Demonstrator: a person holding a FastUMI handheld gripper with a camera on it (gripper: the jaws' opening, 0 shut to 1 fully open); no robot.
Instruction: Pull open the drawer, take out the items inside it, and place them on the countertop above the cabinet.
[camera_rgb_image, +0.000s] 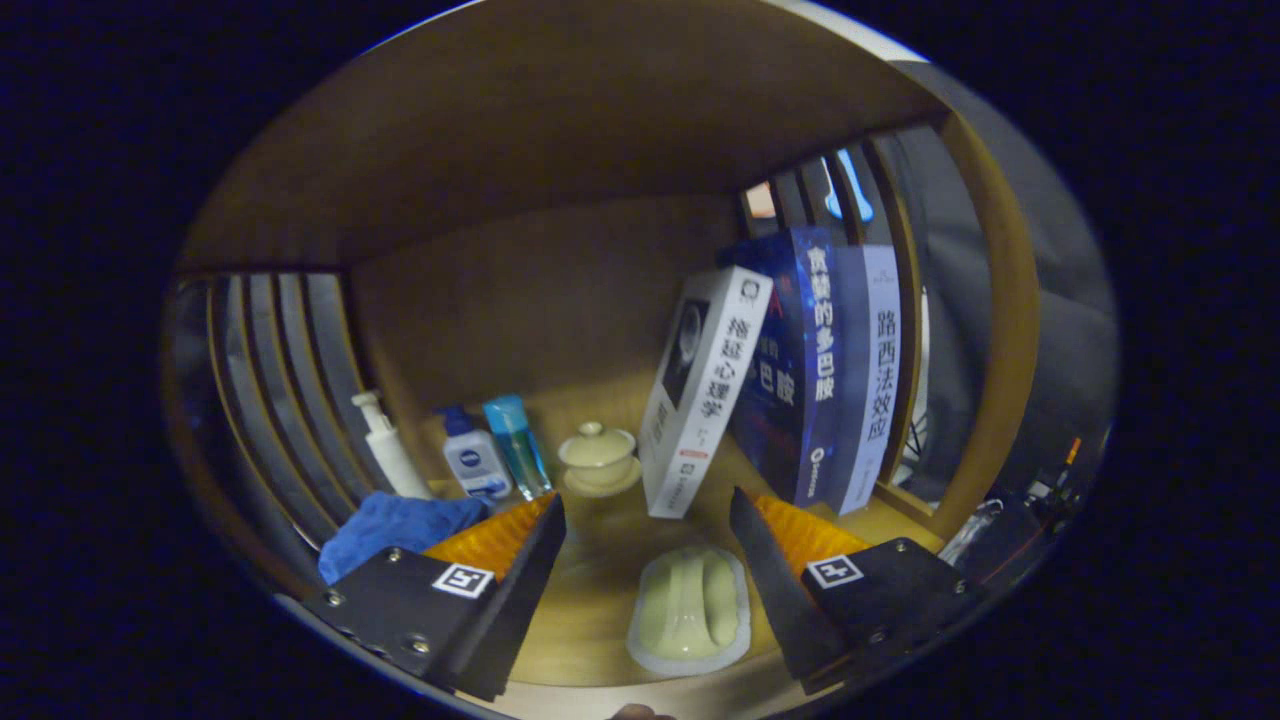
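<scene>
wooden countertop (600, 560), gripper (648, 520) open, possibly soap dish (690, 610) between fingers

The blue cloth (400, 528) is partly hidden behind the gripper's (648, 520) left finger. The pale dish (690, 610) between the spread fingers loses its right edge behind the right finger. The dark book's (790, 400) lower left is covered by the leaning white book (705, 390). A sliver of something rounded (640, 712) below the fingers is cut off, unidentifiable.
</scene>
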